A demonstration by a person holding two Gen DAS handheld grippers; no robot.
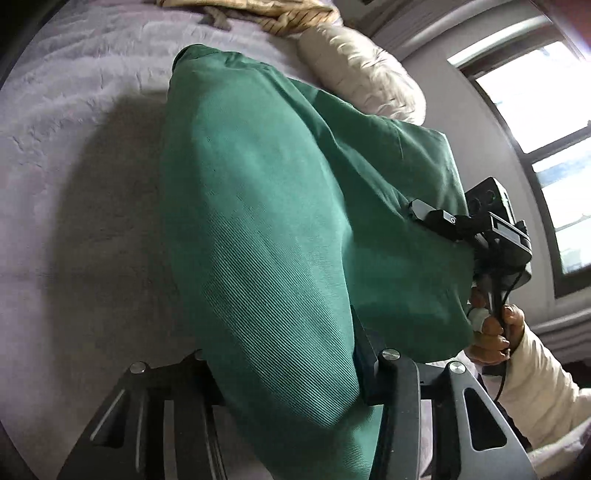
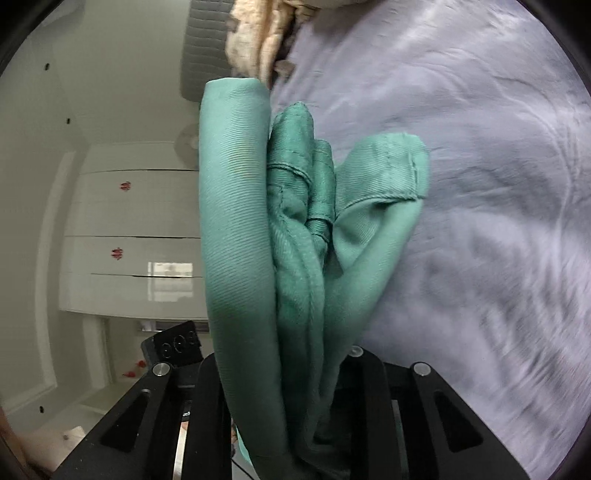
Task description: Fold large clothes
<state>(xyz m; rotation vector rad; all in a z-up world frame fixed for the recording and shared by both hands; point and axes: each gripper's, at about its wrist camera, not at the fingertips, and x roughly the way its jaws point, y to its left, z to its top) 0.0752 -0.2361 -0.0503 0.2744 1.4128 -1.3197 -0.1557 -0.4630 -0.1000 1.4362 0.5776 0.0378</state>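
Spanning the gap between 2 hand-held tools, a large green ribbed-twill garment (image 1: 266, 206) hangs lifted above a pale lilac quilted bedspread (image 1: 74, 129).

Left gripper (image 1: 291, 373), black with 2 fingers, is clamped on a thick roll of the cloth, which runs from its jaws toward 12 o'clock in the left wrist view. The garment's long axis lies from 11 o'clock down to 5 o'clock there.

Right gripper (image 1: 448, 221) appears at 3 o'clock in the same view, pinching the garment's far edge; a hand (image 1: 495, 332) in a cream sleeve (image 1: 546, 384) carries it. In the right wrist view the right gripper (image 2: 295, 398) is closed on a bundle of several layers, with a hemmed corner (image 2: 402, 166) flopping toward 2 o'clock.

Both tools hold the cloth, so neither is nearer. Judged from the task, the next fold needs the garment lowered flat. Open bedspread lies at 9 o'clock of the left view; a cream puffy pillow (image 1: 369, 74) and a striped tan cloth (image 1: 295, 14) crowd 12 to 1 o'clock.
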